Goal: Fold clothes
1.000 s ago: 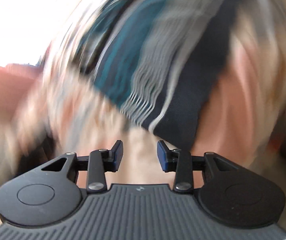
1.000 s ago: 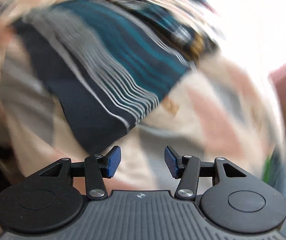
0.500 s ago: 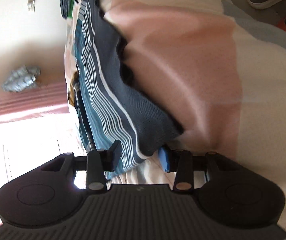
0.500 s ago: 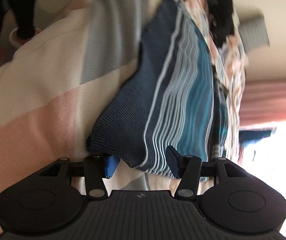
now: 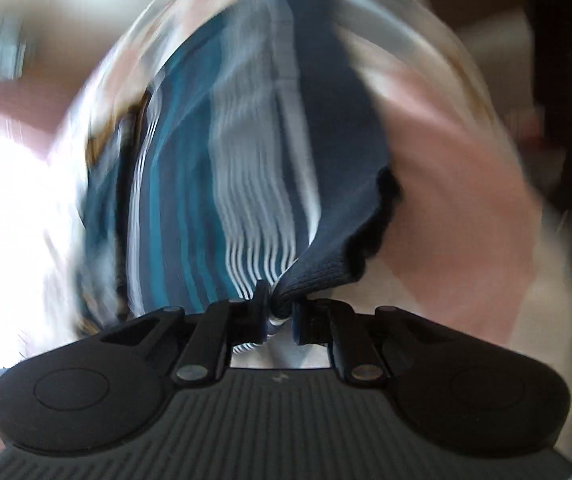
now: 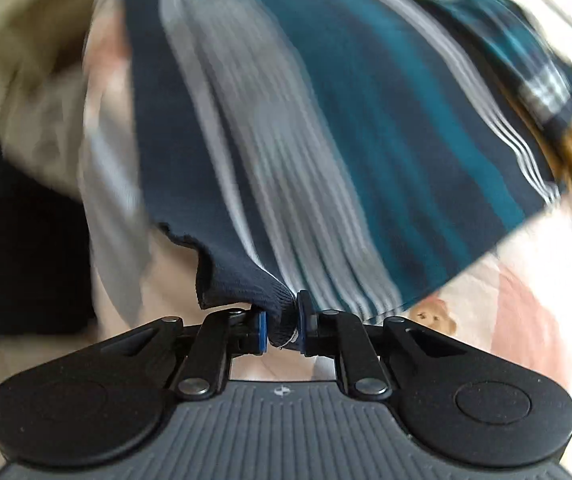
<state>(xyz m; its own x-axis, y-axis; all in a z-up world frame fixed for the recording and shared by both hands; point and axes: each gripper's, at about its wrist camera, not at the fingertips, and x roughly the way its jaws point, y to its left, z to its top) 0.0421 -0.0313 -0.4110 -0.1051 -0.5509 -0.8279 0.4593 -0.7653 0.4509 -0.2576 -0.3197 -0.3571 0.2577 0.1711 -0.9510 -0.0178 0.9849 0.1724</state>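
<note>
Gripping striped knit top (image 5: 246, 168) corners w/ both: left gripper (image 5: 279, 312), right gripper (image 6: 282, 326) (blurred).

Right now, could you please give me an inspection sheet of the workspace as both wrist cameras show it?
Surface: patterned bedspread, pink, cream and grey patches.
Job's things: striped knit garment, navy, teal and white, spread on the bedspread; views motion-blurred.
Clutter: nothing seen clearly.
Grippers: left tool shut on the garment's ribbed hem corner; right tool shut on another hem corner.
Cables: nothing seen.
Surroundings: bright window glare; the rest too blurred to tell.
</note>
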